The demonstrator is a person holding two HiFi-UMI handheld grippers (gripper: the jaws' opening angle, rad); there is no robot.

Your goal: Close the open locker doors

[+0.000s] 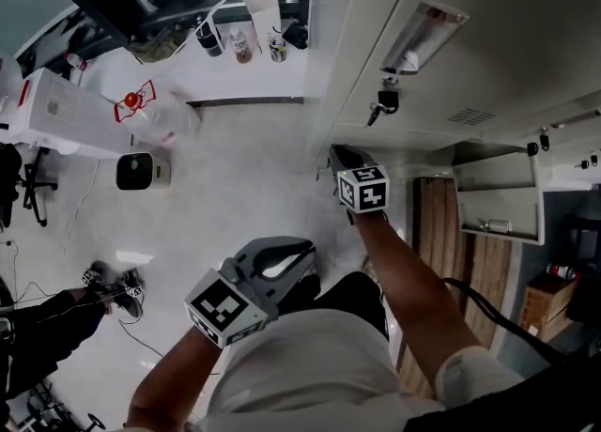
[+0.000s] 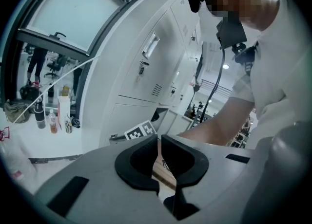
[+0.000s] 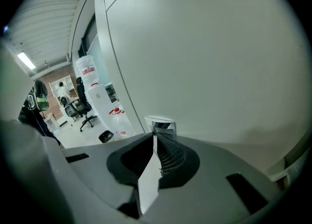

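**Gripper Status at Locker Door**

The right gripper [image 1: 343,162], fingers pressed together, pointed at a pale locker door [image 3: 209,62], with its tips near a chrome fitting [image 3: 161,122]. The left gripper [image 1: 302,254] was also closed and empty. An open locker [image 1: 498,197] stood nearby.

We see smooth, pale painted metal on the locker door [image 1: 507,73], with its handle [image 1: 424,34] in bright polished metal. The floor [image 1: 235,167] is glossy and mirrors light. Beside it lie bare wooden planks [image 1: 439,233]. The right tool [image 3: 155,138] is matt grey plastic, and its black pad [image 3: 170,157] is cross-hatched.
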